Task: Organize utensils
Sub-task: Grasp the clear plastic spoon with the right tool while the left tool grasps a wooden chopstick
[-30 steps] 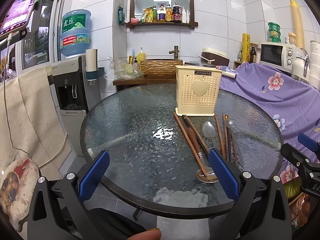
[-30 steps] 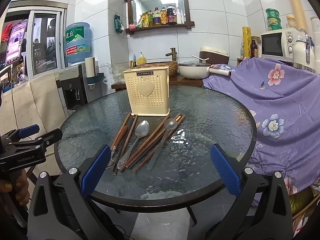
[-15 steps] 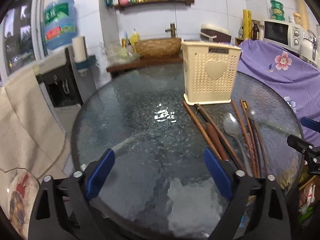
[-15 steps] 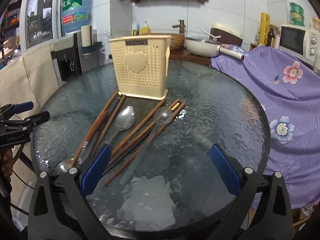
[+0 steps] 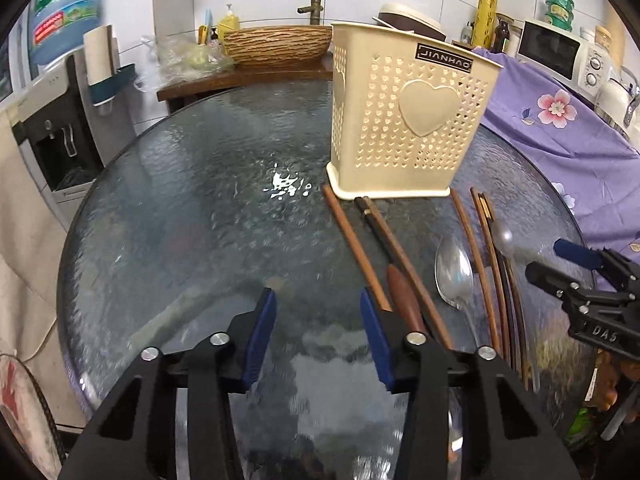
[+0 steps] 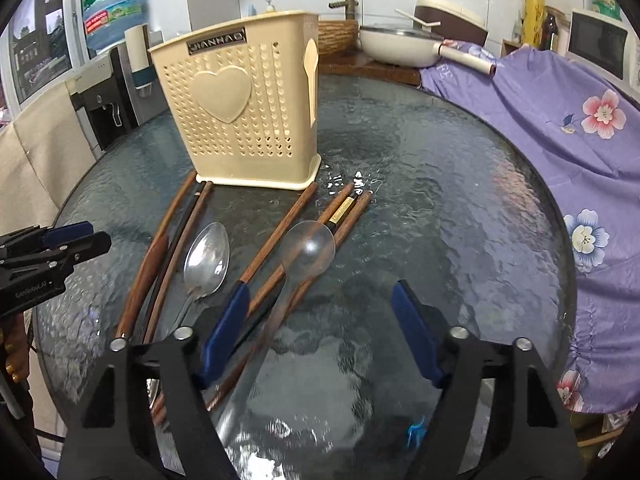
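Utensils lie fanned on the round textured-glass table point(image 5: 192, 184), their tips against the base of the cream perforated plastic holder point(image 5: 404, 120): brown wooden chopsticks point(image 6: 276, 240), a steel spoon point(image 6: 206, 260) and a clear plastic spoon point(image 6: 307, 246). Bare glass stretches left of the holder to the table's dark rim (and right of the chopsticks too). The left gripper point(image 5: 318, 308) and right gripper point(image 6: 320, 300) both hover with fingers spread, grasping nothing.
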`<action>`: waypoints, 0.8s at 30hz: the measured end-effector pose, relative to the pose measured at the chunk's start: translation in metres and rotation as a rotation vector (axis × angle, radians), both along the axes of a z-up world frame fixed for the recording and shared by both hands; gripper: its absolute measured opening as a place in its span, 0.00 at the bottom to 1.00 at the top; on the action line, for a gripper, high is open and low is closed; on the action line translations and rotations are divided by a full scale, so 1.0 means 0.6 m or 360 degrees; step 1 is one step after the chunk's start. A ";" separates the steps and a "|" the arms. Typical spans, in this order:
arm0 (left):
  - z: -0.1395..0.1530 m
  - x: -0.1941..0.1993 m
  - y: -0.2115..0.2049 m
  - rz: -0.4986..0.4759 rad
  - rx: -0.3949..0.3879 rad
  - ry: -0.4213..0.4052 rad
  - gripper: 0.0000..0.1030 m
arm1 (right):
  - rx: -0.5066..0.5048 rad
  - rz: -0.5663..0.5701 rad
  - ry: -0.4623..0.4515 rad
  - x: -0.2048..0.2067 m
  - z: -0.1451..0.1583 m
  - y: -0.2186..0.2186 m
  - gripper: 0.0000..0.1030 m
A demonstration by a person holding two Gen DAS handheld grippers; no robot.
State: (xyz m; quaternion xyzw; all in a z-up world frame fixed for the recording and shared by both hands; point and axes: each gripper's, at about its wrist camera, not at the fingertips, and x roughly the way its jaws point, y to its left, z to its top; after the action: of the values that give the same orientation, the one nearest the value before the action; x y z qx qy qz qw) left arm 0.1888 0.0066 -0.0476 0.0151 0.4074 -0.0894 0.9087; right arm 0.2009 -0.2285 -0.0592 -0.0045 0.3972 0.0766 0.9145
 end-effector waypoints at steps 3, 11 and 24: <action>-0.001 0.025 -0.001 -0.0007 -0.0029 0.0040 0.35 | 0.0011 -0.0003 0.0041 0.020 -0.004 0.005 0.67; -0.008 0.079 -0.005 -0.0034 -0.0134 0.0164 0.29 | -0.0040 0.0014 0.0121 0.056 -0.019 0.030 0.61; -0.029 0.131 -0.042 -0.0029 -0.0092 0.0263 0.23 | -0.0028 -0.0006 0.0188 0.076 -0.035 0.028 0.53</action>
State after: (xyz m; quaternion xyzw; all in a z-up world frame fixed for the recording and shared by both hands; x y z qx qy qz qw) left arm 0.2677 -0.0186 -0.0651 -0.0148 0.4782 -0.1104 0.8712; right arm 0.2465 -0.2114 -0.0800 -0.0074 0.4512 0.0716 0.8895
